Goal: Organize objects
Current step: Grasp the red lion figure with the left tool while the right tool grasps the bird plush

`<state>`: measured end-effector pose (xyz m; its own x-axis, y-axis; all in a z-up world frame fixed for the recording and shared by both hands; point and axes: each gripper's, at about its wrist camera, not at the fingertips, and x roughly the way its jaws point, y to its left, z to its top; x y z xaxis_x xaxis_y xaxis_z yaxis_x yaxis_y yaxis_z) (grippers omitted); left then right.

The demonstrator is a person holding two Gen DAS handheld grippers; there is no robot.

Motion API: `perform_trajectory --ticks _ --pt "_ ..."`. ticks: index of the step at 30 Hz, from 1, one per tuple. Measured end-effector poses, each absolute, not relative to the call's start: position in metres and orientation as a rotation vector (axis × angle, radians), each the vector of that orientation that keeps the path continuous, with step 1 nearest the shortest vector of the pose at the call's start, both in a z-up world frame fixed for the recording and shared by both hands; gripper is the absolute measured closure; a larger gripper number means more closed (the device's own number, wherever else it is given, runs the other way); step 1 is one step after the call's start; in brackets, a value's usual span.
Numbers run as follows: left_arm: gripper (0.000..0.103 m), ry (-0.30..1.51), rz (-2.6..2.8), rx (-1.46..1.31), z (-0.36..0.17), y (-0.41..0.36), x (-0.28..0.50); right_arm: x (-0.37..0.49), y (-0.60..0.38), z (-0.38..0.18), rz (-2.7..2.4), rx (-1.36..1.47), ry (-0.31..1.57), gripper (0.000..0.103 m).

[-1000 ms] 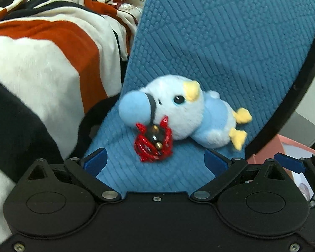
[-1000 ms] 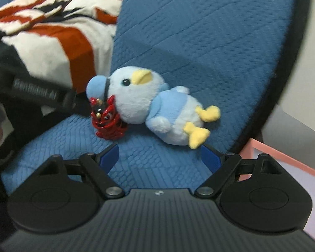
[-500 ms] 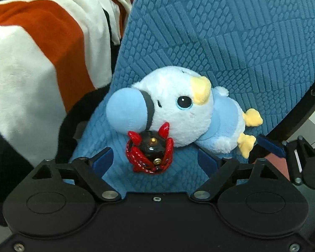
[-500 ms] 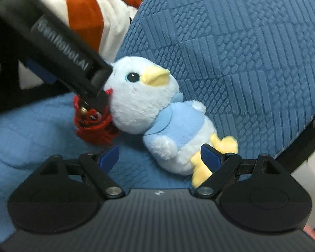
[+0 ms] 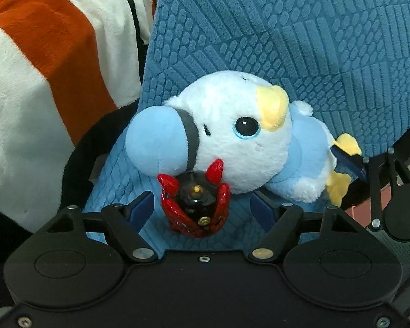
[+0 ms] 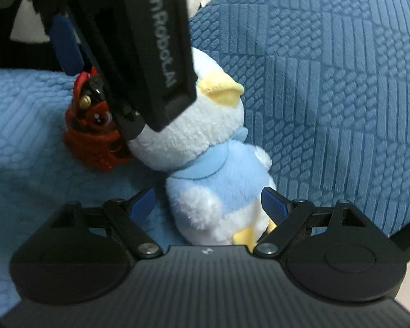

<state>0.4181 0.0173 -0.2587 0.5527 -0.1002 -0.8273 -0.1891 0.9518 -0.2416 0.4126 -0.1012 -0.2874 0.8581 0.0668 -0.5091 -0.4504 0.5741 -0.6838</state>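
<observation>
A white and light-blue plush bird (image 5: 240, 147) lies on its side on a blue chair seat (image 5: 123, 180), leaning against the backrest (image 5: 300, 41). A small red and black figurine (image 5: 196, 205) sits under its head. My left gripper (image 5: 201, 206) is open, with the figurine between its blue fingertips. My right gripper (image 6: 209, 205) is open, its fingertips on either side of the bird's body (image 6: 218, 186). The left gripper's body crosses the right wrist view (image 6: 139, 49) and hides part of the bird's head and the figurine (image 6: 95, 125).
A white, orange and black striped blanket (image 5: 41, 68) is draped to the left of the chair. The chair's black frame edge (image 5: 407, 142) runs down the right side. A pink box corner (image 5: 355, 210) shows low at the right.
Both grippers have moved closer to the chair. The figurine now lies between the left fingertips, and the bird's body lies between the right fingertips. Both stay open.
</observation>
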Motion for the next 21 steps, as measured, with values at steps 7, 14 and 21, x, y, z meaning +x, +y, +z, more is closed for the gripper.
perform_trajectory --ticks 7,14,21 --pt "0.044 1.021 0.092 -0.338 -0.268 0.022 0.427 0.418 -0.092 -0.317 0.293 -1.077 0.377 0.014" --pt "0.05 1.027 0.079 -0.374 -0.269 0.025 0.428 0.425 -0.09 -0.334 0.259 -1.196 0.305 0.014" --pt "0.051 1.025 0.089 -0.379 -0.266 0.028 0.423 0.424 -0.088 -0.34 0.253 -1.234 0.317 0.016"
